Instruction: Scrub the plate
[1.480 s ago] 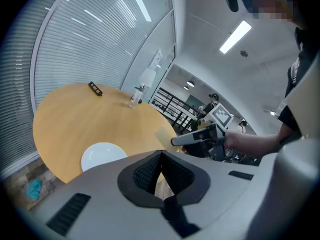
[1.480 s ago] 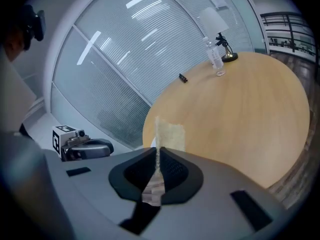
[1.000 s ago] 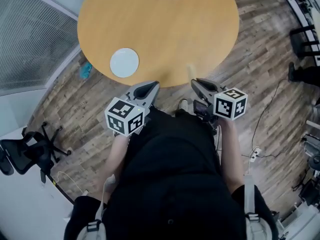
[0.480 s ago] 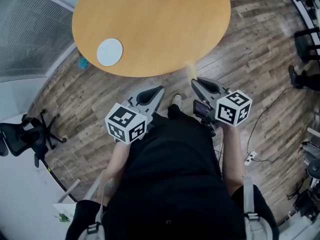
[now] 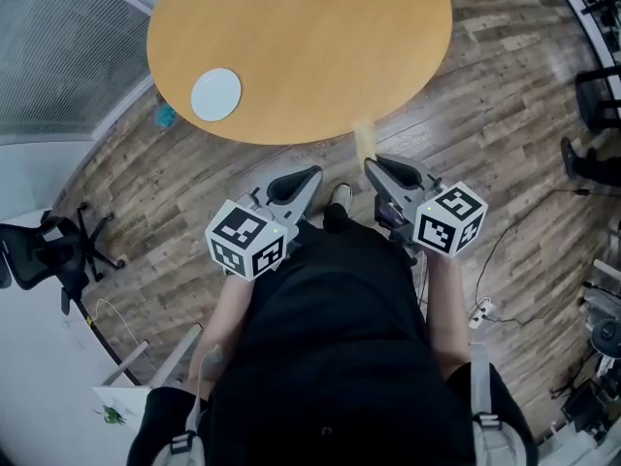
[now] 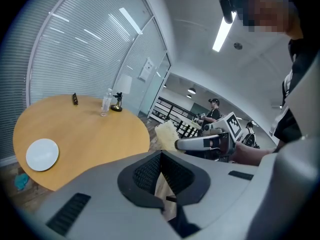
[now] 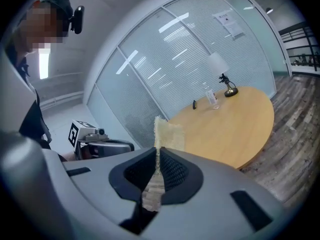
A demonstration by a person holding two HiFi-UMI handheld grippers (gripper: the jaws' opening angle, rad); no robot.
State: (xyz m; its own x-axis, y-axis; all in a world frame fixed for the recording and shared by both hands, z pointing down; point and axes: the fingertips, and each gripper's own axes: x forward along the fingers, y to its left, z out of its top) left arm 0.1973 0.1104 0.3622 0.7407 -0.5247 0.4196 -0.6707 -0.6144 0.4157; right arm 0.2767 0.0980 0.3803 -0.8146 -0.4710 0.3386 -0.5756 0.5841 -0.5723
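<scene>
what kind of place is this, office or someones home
Most likely an office meeting area. A large round wooden table stands on a plank floor, the walls behind it are glass partitions fitted with blinds, and a black swivel chair sits off to one side.

we wear a black short-sleeved top (image 5: pixel 330 357) with pale grey webbing straps (image 5: pixel 482 382) and buckles at both shoulders, and a small dark camera (image 7: pixel 76 14) sits at our head. our left gripper (image 5: pixel 309 176) and right gripper (image 5: pixel 373 166) have smooth light-grey shells with black ribbed pads (image 7: pixel 173 172) lining the jaws. each carries a white cube (image 5: pixel 245 239) printed with black square markers.
</scene>
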